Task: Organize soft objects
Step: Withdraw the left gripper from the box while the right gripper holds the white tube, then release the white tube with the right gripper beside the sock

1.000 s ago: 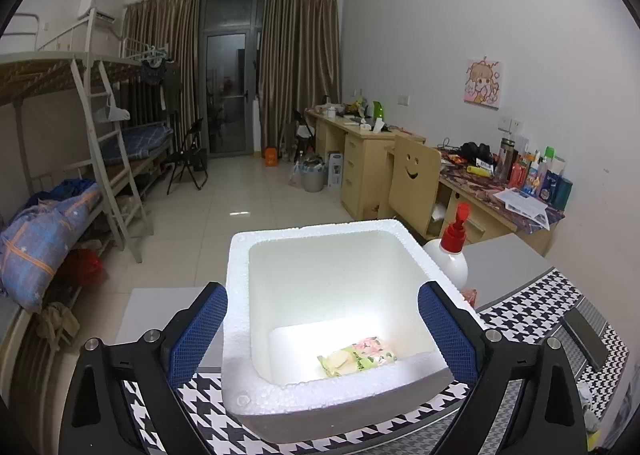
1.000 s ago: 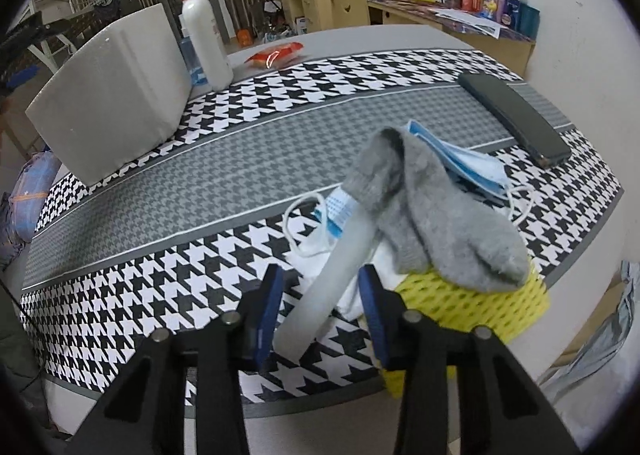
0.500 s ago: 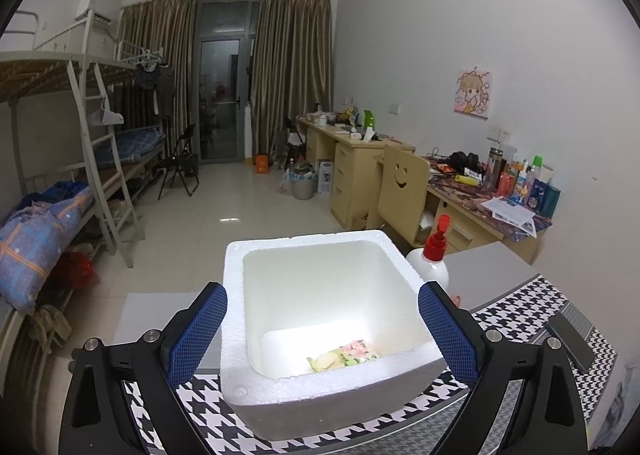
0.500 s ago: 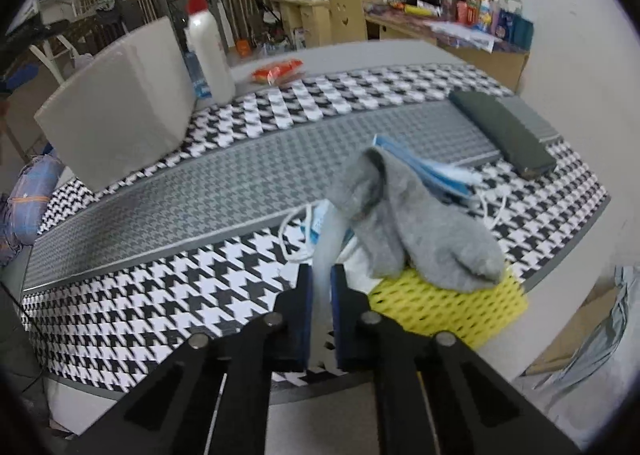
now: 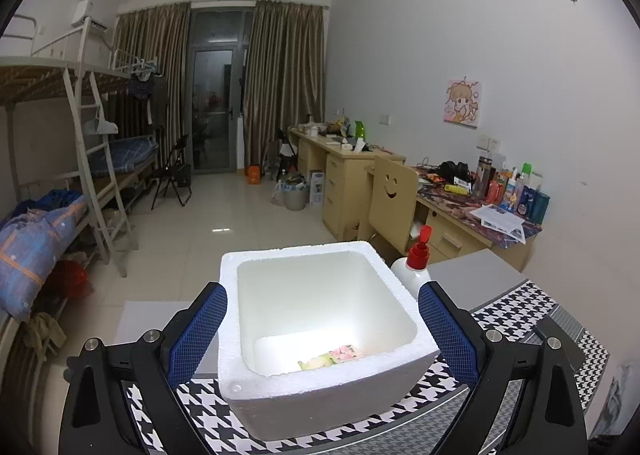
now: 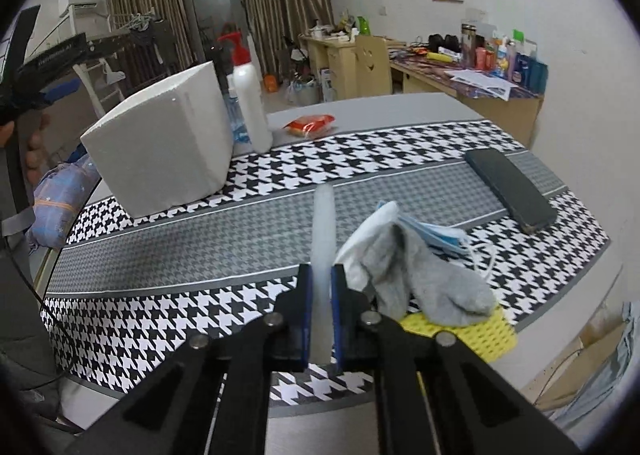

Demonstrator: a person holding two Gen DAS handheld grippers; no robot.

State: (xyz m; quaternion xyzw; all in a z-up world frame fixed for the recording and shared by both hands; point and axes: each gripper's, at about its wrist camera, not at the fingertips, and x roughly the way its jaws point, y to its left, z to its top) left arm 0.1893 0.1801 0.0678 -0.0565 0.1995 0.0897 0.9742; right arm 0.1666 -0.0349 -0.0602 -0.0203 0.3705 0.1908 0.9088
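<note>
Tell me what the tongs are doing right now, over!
Right tongs shut on pale soft tube, lifted off the pile. Left tongs open, straddling foam box; one packet inside. Grey sock, masks still on table. Path clear.

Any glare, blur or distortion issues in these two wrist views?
Left wrist: the floor of the foam box is blown out white, washing out the floral packet; fisheye bends the walls. Right wrist: sharp on the grey sock, while the pale tube in the right tool looks soft; black vignette in the corners.
</note>
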